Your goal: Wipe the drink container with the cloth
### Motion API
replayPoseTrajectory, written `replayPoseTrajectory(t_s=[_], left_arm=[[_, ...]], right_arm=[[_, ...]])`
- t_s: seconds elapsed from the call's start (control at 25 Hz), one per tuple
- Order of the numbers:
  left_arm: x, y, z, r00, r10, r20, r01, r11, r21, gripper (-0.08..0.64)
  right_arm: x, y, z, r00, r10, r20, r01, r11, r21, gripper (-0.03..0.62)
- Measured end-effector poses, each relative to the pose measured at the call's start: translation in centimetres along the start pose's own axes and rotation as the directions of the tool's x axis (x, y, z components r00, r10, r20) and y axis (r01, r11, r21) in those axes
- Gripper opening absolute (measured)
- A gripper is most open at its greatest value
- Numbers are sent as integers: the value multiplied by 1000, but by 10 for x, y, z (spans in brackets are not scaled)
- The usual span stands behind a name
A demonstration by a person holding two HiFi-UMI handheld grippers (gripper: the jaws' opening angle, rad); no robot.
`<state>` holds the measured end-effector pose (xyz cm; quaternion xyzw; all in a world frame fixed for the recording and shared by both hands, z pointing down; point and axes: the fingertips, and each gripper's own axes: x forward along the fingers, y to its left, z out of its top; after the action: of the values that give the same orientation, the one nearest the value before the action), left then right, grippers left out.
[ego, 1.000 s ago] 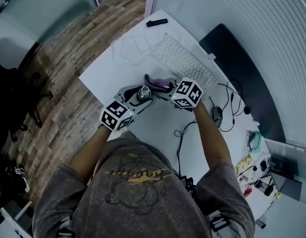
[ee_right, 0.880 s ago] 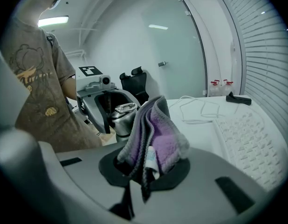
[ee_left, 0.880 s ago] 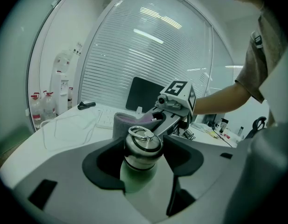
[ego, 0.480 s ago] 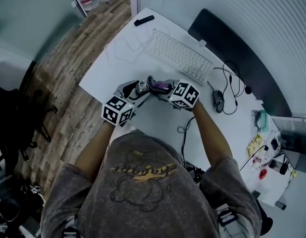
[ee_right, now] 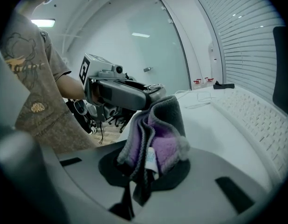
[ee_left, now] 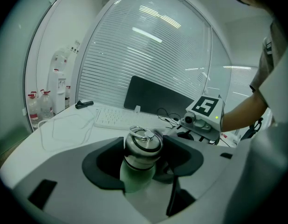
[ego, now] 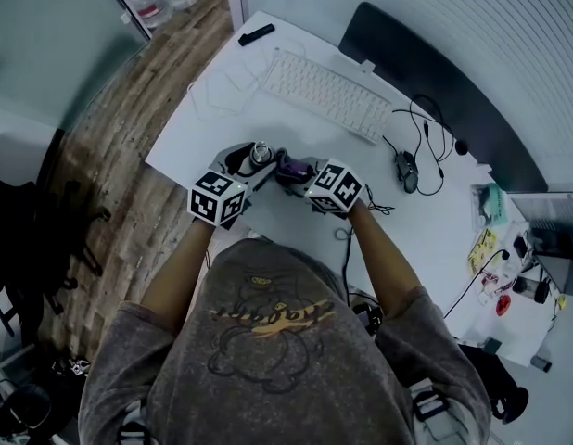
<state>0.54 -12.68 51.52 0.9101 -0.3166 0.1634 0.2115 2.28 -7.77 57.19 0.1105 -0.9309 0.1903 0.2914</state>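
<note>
A steel drink bottle (ee_left: 140, 158) with a pale green body and a ring on its lid stands between the jaws of my left gripper (ee_left: 143, 160), which is shut on it. In the head view the bottle (ego: 260, 155) shows from above, just over the near part of the white desk (ego: 296, 221). My right gripper (ee_right: 151, 160) is shut on a folded grey and purple cloth (ee_right: 155, 136). The cloth (ego: 288, 165) lies against the bottle's right side, with the right gripper (ego: 296, 174) just behind it. The bottle's lower part is hidden by the left jaws.
A white keyboard (ego: 325, 95) lies farther back on the desk, with a dark monitor (ego: 435, 72) behind it. A black mouse (ego: 404, 171) and cables lie to the right. A white looped cord (ego: 222, 95) and a black remote (ego: 256, 34) are at the far left corner.
Both grippers, with bottle and cloth, stay pressed together; they have shifted slightly left in the view as the head camera moved.
</note>
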Motion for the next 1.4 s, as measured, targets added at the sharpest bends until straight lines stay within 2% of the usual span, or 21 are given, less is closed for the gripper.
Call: replayPoseTrajectory(t_s=[0.44, 0.72, 1.04, 1.24, 1.4], left_arm=[[0, -1, 0, 1000, -12, -1, 12, 1000, 2, 270], [1, -2, -1, 1000, -23, -3, 23, 1000, 2, 270], [1, -3, -1, 999, -48, -25, 48, 999, 16, 270], [2, -3, -1, 998, -57, -41, 58, 998, 21, 270], [2, -4, -2, 997, -64, -53, 65, 998, 22, 270]], right_arm=[[17, 35, 7, 997, -3, 81, -6, 995, 104, 49], [28, 43, 14, 990, -31, 136, 10, 988, 156, 49], [39, 44, 23, 966, -114, 232, 59, 972, 228, 49], [53, 48, 33, 956, -134, 259, 76, 972, 224, 49], [62, 46, 42, 933, -182, 310, 95, 957, 275, 49]])
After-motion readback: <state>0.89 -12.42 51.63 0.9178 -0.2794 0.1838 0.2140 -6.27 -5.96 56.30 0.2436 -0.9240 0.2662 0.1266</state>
